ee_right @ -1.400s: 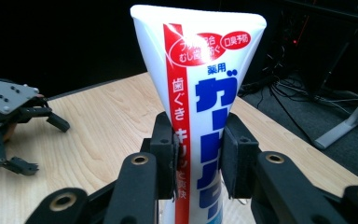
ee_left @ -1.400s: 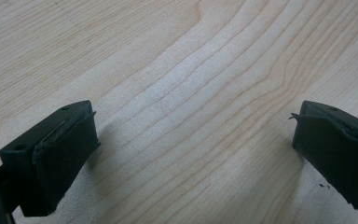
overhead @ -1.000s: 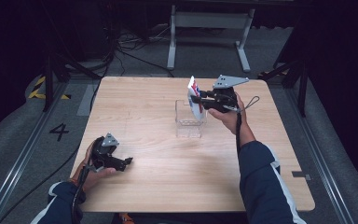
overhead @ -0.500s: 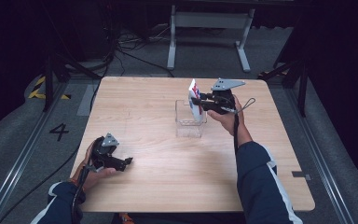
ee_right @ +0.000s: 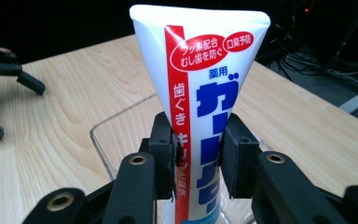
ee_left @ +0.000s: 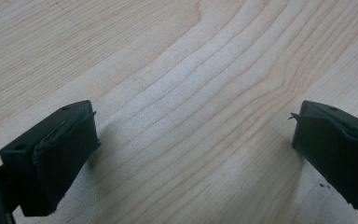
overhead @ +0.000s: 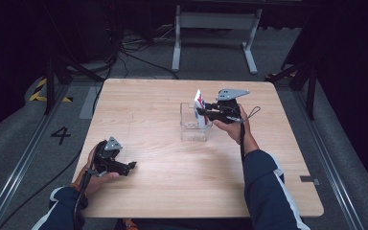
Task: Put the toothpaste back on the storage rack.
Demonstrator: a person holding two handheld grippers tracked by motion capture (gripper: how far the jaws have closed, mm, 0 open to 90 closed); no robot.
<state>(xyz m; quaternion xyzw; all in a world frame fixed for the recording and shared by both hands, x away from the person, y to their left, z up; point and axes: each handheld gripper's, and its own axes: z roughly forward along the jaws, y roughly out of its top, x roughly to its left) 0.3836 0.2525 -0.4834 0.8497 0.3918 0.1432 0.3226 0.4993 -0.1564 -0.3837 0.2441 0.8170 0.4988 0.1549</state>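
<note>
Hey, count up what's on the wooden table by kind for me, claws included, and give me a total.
White toothpaste tube with red stripe and blue lettering: 1
Clear plastic box: 1
Black two-jaw claws: 2, left claw and right claw
Total: 4

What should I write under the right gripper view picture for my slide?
Right gripper clamps a white toothpaste tube upright above a clear box.
</note>
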